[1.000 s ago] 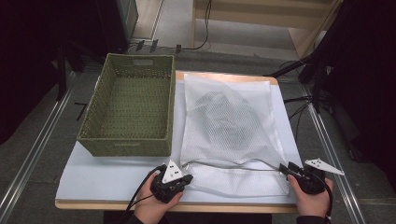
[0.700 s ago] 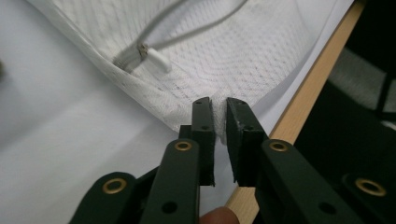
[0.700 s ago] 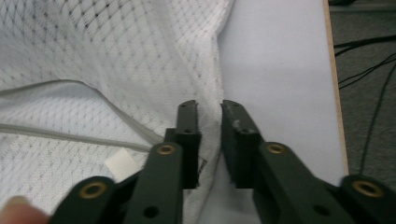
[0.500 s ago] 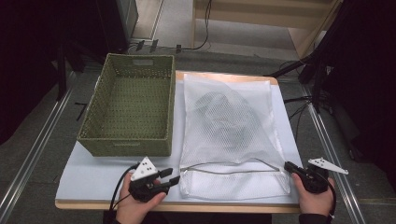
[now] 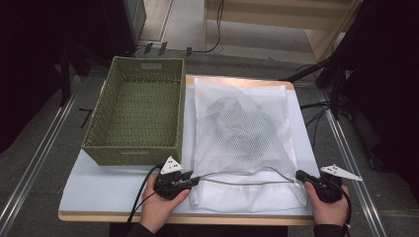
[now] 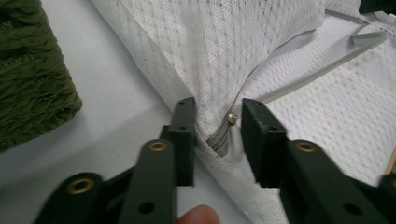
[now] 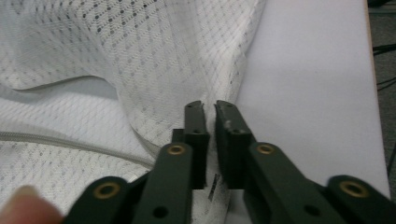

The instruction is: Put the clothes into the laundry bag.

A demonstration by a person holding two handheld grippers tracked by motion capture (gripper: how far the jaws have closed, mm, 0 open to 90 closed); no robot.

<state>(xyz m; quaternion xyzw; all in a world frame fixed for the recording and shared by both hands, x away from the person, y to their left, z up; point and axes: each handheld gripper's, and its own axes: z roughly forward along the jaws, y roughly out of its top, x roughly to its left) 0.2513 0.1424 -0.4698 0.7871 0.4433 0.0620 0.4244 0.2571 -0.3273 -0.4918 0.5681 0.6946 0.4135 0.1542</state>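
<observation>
Left hand-held gripper (image 6: pixel 217 116) jaws apart around mesh bag (image 5: pixel 242 128) zipper end (unclamped), right hand-held gripper (image 7: pixel 209 108) clamped on bag edge

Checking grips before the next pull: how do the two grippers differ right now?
The left gripper stands open around the zipper pull; the right gripper is pinched nearly shut on the mesh bag's corner. Left sits at the bag's near-left end, right at its near-right. Both are hand-held on the near edge.

A lab-like test space: white-topped table (image 5: pixel 118 185) between floor rails (image 5: pixel 34 163), cables (image 5: pixel 212 29) behind.
</observation>
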